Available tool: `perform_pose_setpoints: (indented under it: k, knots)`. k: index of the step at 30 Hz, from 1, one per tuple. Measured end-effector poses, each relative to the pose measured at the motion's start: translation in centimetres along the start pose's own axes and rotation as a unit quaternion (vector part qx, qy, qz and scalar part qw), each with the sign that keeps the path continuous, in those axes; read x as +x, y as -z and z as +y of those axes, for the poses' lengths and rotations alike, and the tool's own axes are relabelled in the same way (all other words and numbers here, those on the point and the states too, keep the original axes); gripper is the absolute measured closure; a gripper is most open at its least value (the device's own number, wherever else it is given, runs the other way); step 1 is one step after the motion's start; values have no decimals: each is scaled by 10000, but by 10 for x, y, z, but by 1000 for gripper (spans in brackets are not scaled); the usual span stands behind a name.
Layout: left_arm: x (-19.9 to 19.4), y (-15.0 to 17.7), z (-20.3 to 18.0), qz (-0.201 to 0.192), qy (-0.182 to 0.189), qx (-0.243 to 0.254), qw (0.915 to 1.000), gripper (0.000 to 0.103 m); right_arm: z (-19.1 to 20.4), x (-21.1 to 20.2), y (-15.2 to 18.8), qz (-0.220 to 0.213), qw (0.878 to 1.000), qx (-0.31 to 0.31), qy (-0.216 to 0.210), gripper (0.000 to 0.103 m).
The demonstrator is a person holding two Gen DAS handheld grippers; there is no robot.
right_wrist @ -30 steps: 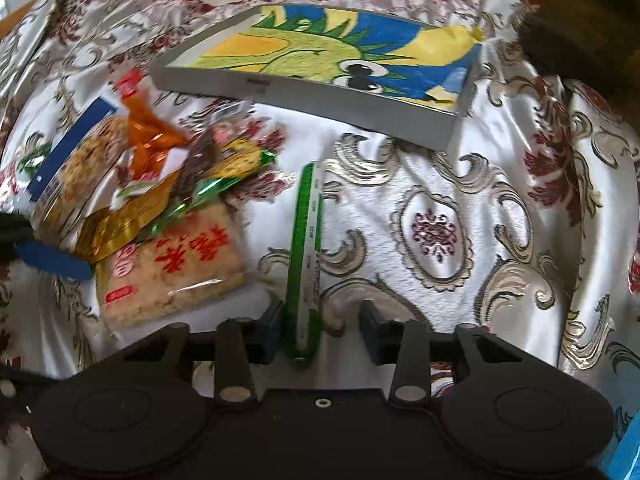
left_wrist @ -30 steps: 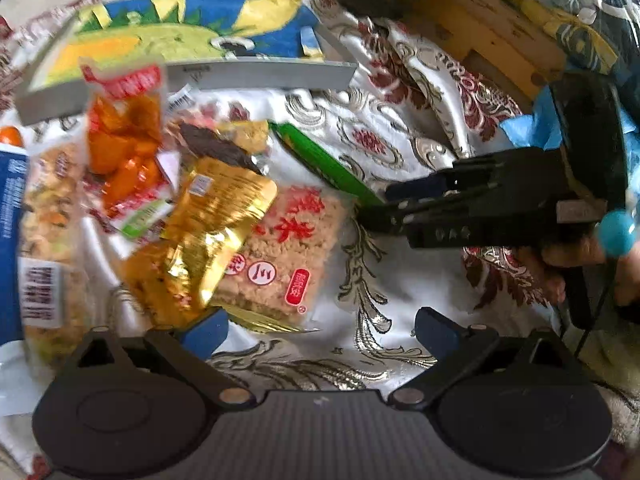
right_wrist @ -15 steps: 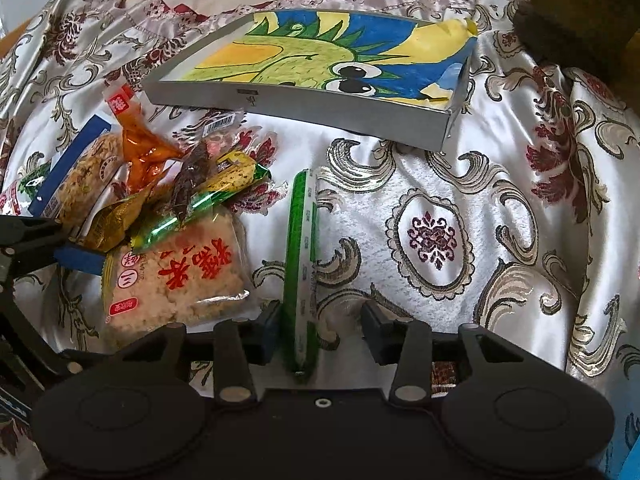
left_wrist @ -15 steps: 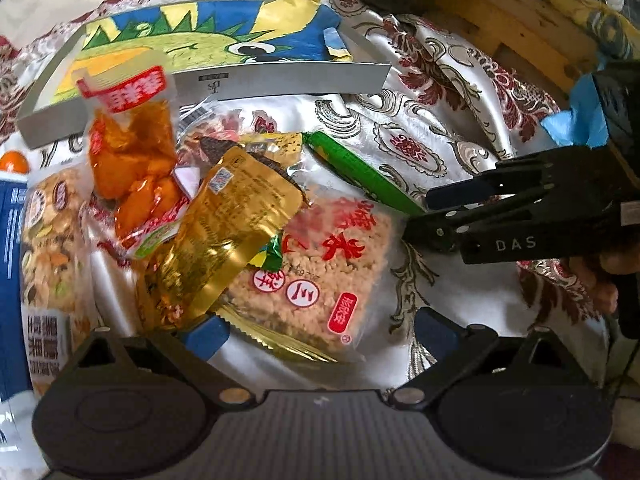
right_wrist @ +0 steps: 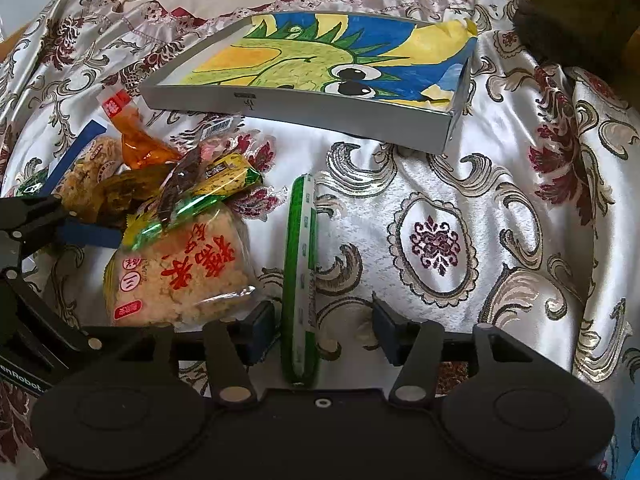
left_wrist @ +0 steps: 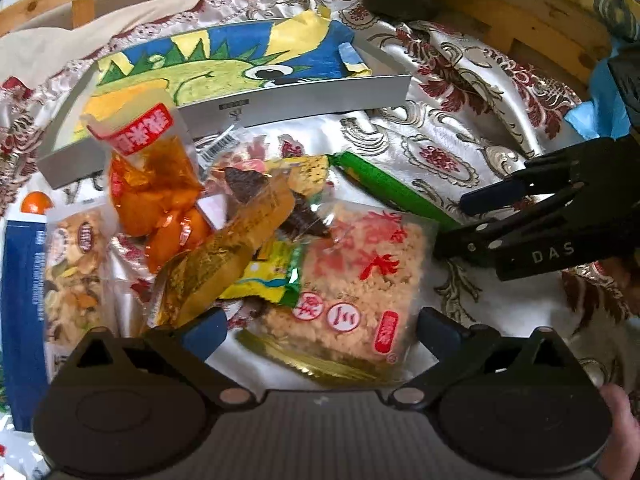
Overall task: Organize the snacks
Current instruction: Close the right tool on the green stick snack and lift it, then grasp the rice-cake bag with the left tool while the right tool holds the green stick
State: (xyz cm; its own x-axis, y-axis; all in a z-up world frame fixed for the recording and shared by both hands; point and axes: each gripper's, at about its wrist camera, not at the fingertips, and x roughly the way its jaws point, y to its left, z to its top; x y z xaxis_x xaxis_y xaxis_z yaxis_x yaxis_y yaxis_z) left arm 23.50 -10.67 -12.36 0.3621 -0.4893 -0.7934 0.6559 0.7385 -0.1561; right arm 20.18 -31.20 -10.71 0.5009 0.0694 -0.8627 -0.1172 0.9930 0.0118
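A heap of snack packets lies on a patterned satin cloth. My left gripper (left_wrist: pixel 320 332) is open and hangs over the heap, with the clear rice-cake packet (left_wrist: pixel 352 280) with red print between its fingers and not pinched. A gold packet (left_wrist: pixel 224 256) and an orange packet (left_wrist: pixel 156 184) lie to its left. My right gripper (right_wrist: pixel 324 328) straddles a long green stick packet (right_wrist: pixel 298 272). Its jaws are opening and the pads stand off the stick. The rice-cake packet (right_wrist: pixel 180 276) lies just left of the stick. The right gripper (left_wrist: pixel 454 226) also shows at the right of the left wrist view.
A shallow grey box (right_wrist: pixel 300 108) lined with a bright dragon drawing sits behind the snacks. A blue carton (left_wrist: pixel 20 300) and a nut-bar packet (left_wrist: pixel 72 272) lie at the far left. A wooden frame (left_wrist: pixel 520 8) borders the cloth at the back. A thumb (left_wrist: pixel 618 420) shows at lower right.
The right jaws have spread away from the green stick. The left gripper has tilted and moved in over the heap, so the rice-cake packet now lies between its fingers; it now shows in the right wrist view.
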Motion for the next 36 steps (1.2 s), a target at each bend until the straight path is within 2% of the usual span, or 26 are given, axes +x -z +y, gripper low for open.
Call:
perform_pose_setpoints:
  k: [3, 6, 8, 9, 12, 14, 18, 20, 27, 30, 33, 35, 36]
  knots:
    - [5, -2, -3, 23, 226, 129, 9997, 1, 1, 1, 0, -77, 10000, 3, -20, 44]
    - [5, -1, -9, 66, 260, 170, 9995, 3, 2, 3, -1, -117, 9999, -20, -13, 46]
    - [2, -1, -11, 123, 255, 169, 9995, 5, 3, 3, -2, -119, 9999, -45, 3, 55]
    - [1, 0, -12, 130, 288, 146, 9994, 5, 3, 2, -2, -127, 9999, -59, 17, 66]
    - [-7, 1, -16, 74, 481, 94, 9988, 5, 4, 0, -3, -75, 9999, -121, 59, 82]
    - [-7, 2, -19, 107, 567, 156, 9982, 5, 3, -1, -4, -52, 9998, -118, 134, 82]
    - [5, -1, -24, 202, 511, 222, 9982, 5, -1, -2, -4, -14, 10000, -7, 94, 82]
    - [7, -4, -22, 180, 571, 59, 9982, 4, 0, -2, -4, 4, 9999, -42, 105, 82]
    - [13, -12, -7, 105, 720, -632, 9953, 4, -8, -1, -7, 85, 9999, 21, 83, 69]
    - [14, -14, -6, 118, 637, -802, 9947, 8, -11, 0, -7, 26, 9999, 96, 41, 67]
    - [14, -15, -10, 150, 397, -715, 9965, 23, -9, 1, -7, -112, 9999, 69, -11, 67]
    - [14, -16, -11, 164, 290, -676, 9972, 26, -5, 3, -7, -159, 9999, -36, 3, 69]
    - [13, -15, -12, 152, 275, -691, 9971, 26, -3, 3, -7, -164, 9998, -101, 29, 74]
